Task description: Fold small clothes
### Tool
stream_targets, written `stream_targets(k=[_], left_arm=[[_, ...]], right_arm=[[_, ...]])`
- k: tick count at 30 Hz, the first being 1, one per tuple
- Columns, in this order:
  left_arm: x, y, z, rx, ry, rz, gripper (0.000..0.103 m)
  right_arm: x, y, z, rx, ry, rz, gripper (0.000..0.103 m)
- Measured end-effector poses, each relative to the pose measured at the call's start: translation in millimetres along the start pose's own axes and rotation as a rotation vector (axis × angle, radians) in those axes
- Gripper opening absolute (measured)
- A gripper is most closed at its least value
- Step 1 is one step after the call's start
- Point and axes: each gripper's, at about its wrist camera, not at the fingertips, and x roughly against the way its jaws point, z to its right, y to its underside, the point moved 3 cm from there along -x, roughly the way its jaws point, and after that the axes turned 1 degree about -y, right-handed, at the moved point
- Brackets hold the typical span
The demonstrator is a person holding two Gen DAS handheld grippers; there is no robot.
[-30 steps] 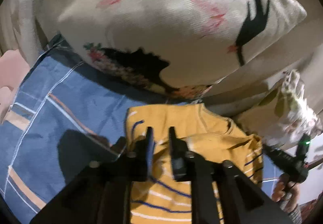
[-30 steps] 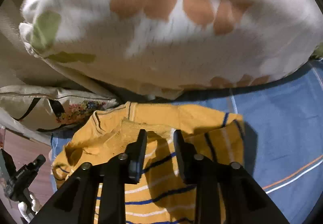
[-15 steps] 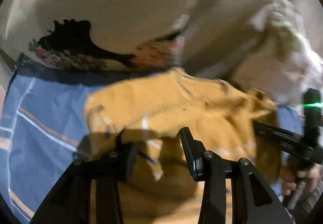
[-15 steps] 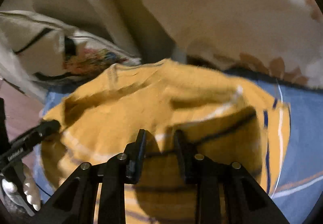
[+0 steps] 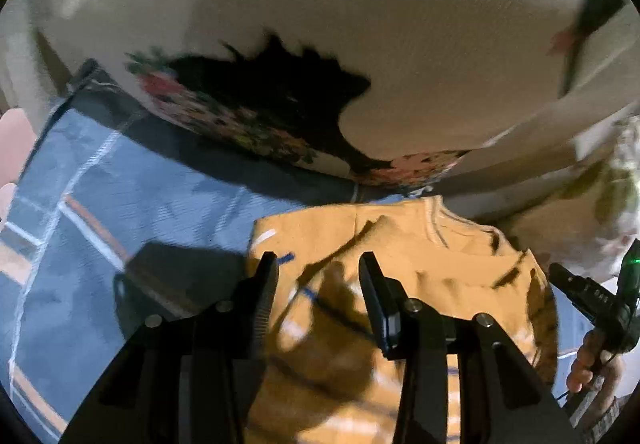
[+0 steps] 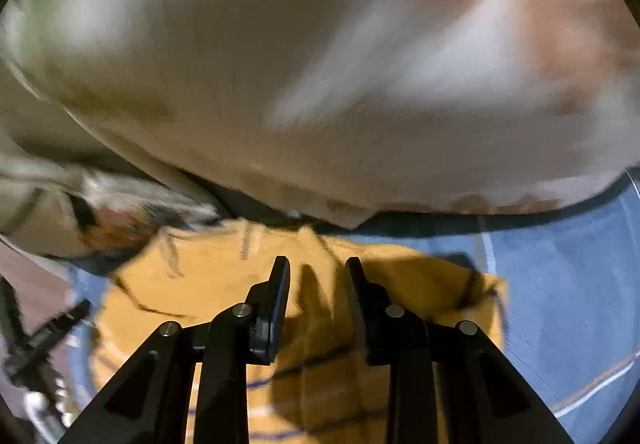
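A small yellow sweater (image 5: 420,256) with blue and white stripes lies folded on a blue striped sheet (image 5: 132,212). It also shows in the right wrist view (image 6: 224,272). My left gripper (image 5: 318,268) is open and empty, hovering over the sweater's left part. My right gripper (image 6: 316,272) is open and empty above the sweater's middle. The right gripper and the hand holding it show at the right edge of the left wrist view (image 5: 592,296). The left gripper shows blurred at the left edge of the right wrist view (image 6: 44,332).
A cream pillow (image 5: 320,44) with black and floral print lies just behind the sweater. A second pillow (image 6: 320,64) with orange blotches fills the top of the right wrist view. The blue sheet (image 6: 568,296) extends to the right.
Both grippers have let go of the sweater and opened. The sweater has dropped flat onto the sheet. Both grippers have drawn back and up a little.
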Motion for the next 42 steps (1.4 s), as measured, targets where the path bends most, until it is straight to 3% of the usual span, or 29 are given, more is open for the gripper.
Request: stream_targets(k=[2, 4, 9, 14, 16, 19, 22, 26, 28, 33, 39, 42], left_arm=[[20.8, 8.1, -9.4, 0.017, 0.021, 0.014, 0.061], [36.0, 18.9, -22.3, 0.029, 0.034, 0.016, 0.068], [33.3, 51.6, -41.9, 0.046, 0.065, -0.071, 0.07], [9.0, 76.3, -47.7, 0.128, 0.163, -0.161, 0.07], [-1.6, 78.0, -47.5, 0.148, 0.211, -0.188, 0.072], [-16.3, 74.8, -40.2, 0.131, 0.221, -0.213, 0.074], [-26.3, 67.4, -28.5, 0.091, 0.258, -0.222, 0.08], [-33.9, 57.5, -11.9, 0.054, 0.347, -0.254, 0.08], [-41.8, 56.1, -5.2, 0.025, 0.342, -0.271, 0.08], [-55.2, 51.7, 9.7, -0.01, 0.333, -0.28, 0.088], [-56.9, 51.0, 8.7, 0.005, 0.352, -0.284, 0.09], [-59.2, 51.4, 8.3, 0.02, 0.354, -0.282, 0.092]], right_arm=[[28.6, 8.2, 10.9, -0.028, -0.046, 0.017, 0.037], [50.1, 22.9, 27.8, -0.069, -0.086, 0.019, 0.053], [67.2, 78.3, 72.7, -0.161, -0.109, -0.055, 0.056], [49.4, 104.8, 74.4, -0.159, -0.09, -0.097, 0.057], [38.5, 103.6, 72.1, -0.154, -0.084, -0.106, 0.061], [17.1, 101.2, 73.8, -0.183, -0.074, -0.116, 0.062], [9.3, 97.2, 77.2, -0.274, -0.168, -0.104, 0.07], [9.5, 93.4, 76.8, -0.341, -0.318, -0.125, 0.071], [11.0, 91.6, 75.9, -0.351, -0.359, -0.125, 0.08], [2.9, 94.8, 59.9, -0.251, -0.296, -0.149, 0.084], [14.7, 99.7, 73.9, -0.37, -0.415, -0.1, 0.087], [10.0, 103.1, 67.1, -0.271, -0.296, -0.137, 0.087]])
